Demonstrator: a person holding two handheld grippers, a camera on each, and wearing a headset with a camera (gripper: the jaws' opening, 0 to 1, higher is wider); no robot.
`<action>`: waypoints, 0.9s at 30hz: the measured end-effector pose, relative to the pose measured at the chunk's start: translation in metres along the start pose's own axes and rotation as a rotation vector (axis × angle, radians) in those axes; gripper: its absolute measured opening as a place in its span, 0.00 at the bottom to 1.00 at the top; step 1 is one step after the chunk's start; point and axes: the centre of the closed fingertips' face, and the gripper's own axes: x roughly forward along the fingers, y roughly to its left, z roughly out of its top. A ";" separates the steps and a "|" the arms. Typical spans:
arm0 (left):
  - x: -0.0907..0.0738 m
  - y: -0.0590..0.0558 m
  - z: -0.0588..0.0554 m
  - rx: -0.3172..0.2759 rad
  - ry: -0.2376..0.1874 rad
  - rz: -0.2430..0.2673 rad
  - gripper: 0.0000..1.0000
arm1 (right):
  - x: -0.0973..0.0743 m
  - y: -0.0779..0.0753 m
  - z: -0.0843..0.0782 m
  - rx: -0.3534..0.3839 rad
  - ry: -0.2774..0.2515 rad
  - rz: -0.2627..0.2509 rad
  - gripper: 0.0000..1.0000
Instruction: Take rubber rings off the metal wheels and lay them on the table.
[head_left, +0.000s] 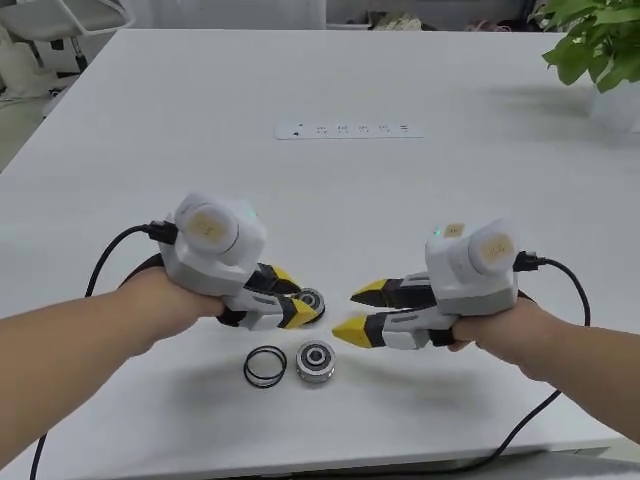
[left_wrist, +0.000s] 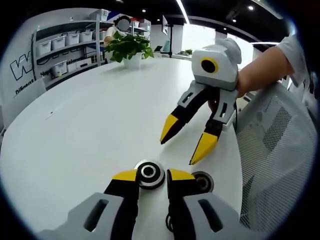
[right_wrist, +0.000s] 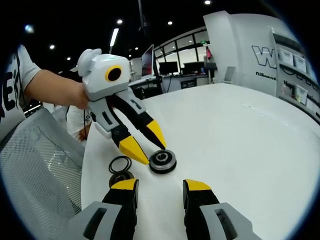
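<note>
Nearest the front edge of the white table (head_left: 200, 120), two thin black rubber rings (head_left: 265, 365) lie flat, one over the other, just beside a small round metal wheel with a dark hub (head_left: 316, 360). Just behind them the left gripper (head_left: 292, 295), white with yellow-tipped black jaws, has its tips either side of a second metal wheel (head_left: 312, 298), which rests on the table. In the left gripper view that wheel sits in the gap between the tips, but whether they clamp it cannot be told. The matching right gripper (head_left: 345, 312) faces it, jaws spread and holding nothing. Farther back lie a white power strip (head_left: 348, 129) and a green leafy plant (head_left: 590, 40).
</note>
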 end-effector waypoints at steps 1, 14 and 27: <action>0.000 0.000 0.000 -0.001 0.001 0.001 0.17 | 0.000 0.000 0.000 -0.001 0.000 0.000 0.33; 0.002 0.001 -0.002 0.020 0.019 0.017 0.13 | 0.000 -0.001 0.000 0.003 0.000 -0.001 0.33; 0.001 -0.001 0.000 0.040 0.018 0.047 0.10 | 0.003 0.000 0.004 -0.002 -0.004 -0.002 0.33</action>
